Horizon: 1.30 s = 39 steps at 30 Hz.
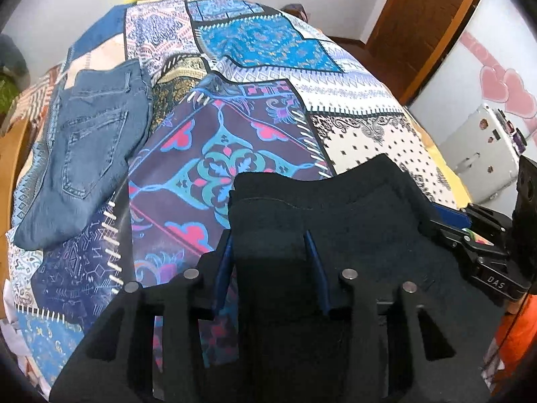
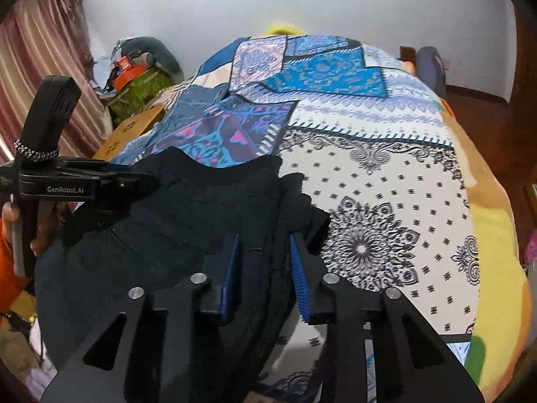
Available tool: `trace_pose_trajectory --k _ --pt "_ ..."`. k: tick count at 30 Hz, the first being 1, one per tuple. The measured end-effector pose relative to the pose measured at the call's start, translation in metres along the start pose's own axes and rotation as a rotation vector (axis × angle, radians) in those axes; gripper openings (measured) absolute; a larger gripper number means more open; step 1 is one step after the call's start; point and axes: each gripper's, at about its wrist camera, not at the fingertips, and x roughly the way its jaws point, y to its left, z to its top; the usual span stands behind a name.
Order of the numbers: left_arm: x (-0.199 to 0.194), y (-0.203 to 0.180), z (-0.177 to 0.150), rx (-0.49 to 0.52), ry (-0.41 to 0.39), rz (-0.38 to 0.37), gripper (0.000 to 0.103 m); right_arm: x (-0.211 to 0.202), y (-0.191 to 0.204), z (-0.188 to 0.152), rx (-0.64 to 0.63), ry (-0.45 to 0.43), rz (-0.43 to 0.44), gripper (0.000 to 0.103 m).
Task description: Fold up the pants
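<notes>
Black pants [image 1: 335, 215] lie at the near edge of a bed with a patchwork cover [image 1: 235, 134]. My left gripper [image 1: 272, 245] is open, its blue-padded fingers [image 1: 313, 252] straddling a raised fold at the pants' left edge. In the right wrist view the black pants [image 2: 188, 215] fill the near left. My right gripper [image 2: 265, 252] is open, its fingers [image 2: 297, 258] on either side of the pants' bunched right edge. The left gripper's body [image 2: 67, 181] shows at the left of that view; the right gripper's body [image 1: 486, 245] shows at the right of the left wrist view.
Folded blue jeans [image 1: 87, 154] lie on the bed's far left. A white suitcase [image 1: 483, 154] stands right of the bed. A wooden side table [image 2: 131, 131] and a clutter pile [image 2: 134, 77] stand at the left by a curtain [image 2: 43, 67]. The bed cover [image 2: 386, 201] extends right.
</notes>
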Motion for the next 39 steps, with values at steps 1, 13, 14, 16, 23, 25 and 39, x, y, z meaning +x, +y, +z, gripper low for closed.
trace_pose_trajectory --k 1,13,14,16,23,25,39 --pt "0.001 -0.001 -0.002 0.002 -0.006 0.008 0.043 0.002 -0.003 -0.001 0.013 0.005 0.001 0.026" --pt "-0.102 -0.035 -0.011 0.175 -0.151 0.088 0.043 -0.06 0.022 0.019 -0.06 -0.02 -0.011 0.038" --pt "-0.105 -0.043 -0.017 0.192 -0.153 0.074 0.043 -0.066 0.03 0.018 -0.07 -0.027 0.011 0.038" --pt "-0.099 -0.058 -0.031 0.212 -0.137 0.048 0.043 -0.067 0.044 0.014 -0.087 -0.019 0.045 0.038" --pt "-0.047 -0.066 -0.078 0.236 -0.024 0.058 0.043 -0.033 0.079 -0.026 -0.152 0.108 0.073 0.038" --pt "-0.055 -0.065 -0.086 0.254 -0.041 0.068 0.043 -0.034 0.079 -0.037 -0.171 0.111 0.06 0.038" --pt "-0.09 -0.01 -0.133 0.106 -0.056 0.105 0.06 -0.081 0.059 -0.065 -0.152 0.053 -0.014 0.04"
